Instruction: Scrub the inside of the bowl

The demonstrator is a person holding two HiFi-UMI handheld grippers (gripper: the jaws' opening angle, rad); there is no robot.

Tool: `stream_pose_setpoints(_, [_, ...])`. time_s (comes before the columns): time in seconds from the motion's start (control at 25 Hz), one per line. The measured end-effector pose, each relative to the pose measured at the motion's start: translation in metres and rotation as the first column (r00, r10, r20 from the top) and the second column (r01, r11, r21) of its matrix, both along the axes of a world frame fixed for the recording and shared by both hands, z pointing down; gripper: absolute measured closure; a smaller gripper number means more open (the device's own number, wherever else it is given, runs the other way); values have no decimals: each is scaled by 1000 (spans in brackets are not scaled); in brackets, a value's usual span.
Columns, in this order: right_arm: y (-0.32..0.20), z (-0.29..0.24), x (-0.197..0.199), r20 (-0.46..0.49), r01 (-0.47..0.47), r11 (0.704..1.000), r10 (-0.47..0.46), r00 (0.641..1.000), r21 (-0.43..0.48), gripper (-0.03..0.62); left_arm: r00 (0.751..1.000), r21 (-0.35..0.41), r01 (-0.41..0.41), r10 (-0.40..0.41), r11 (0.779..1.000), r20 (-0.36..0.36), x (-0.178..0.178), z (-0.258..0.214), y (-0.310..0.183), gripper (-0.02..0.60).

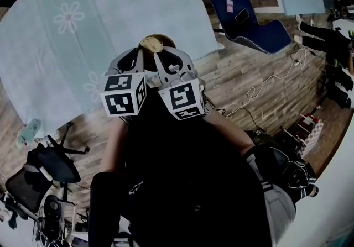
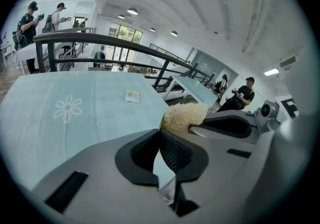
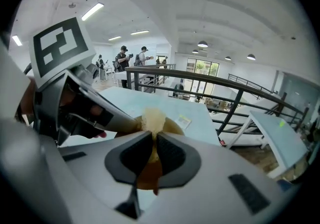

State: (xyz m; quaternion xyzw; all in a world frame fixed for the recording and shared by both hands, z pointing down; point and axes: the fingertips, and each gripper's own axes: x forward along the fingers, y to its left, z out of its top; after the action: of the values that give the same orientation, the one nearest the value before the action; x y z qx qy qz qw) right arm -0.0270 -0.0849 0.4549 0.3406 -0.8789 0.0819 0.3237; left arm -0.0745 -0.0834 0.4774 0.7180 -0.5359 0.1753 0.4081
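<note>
Bowl (image 3: 174, 128) rim pinched in my R claw (image 3: 151, 135); L claw (image 2: 160, 132) tips nip scrub pad (image 2: 184, 116) inside it, over tabletop (image 1: 83, 47).

In head view: looks steeply down from above onto table (image 1: 72, 63). In both gripper views: sits close behind own jaws, faces level across same table, shares scrubber (image 2: 184, 116).

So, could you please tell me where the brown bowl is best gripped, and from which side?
Grip the bowl by its thin wall at the near rim, one jaw inside and one outside, coming from the person's side. The wall fits between the jaws, and this leaves the hollow free for the scrubber. The right gripper seems to pinch it so.
</note>
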Motion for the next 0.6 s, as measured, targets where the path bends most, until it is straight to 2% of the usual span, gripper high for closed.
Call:
stream_pose_setpoints(0.24, [-3,-2,13,-26,-80,997,80,996,18,556,999,11,-18,18,1000,36,4,-3,5,557])
stream_pose_setpoints(0.6, [-6,-7,32,-44,-141,988,144,989,62,556,998,-7,-5,5,1000,61,-3,4,14,557])
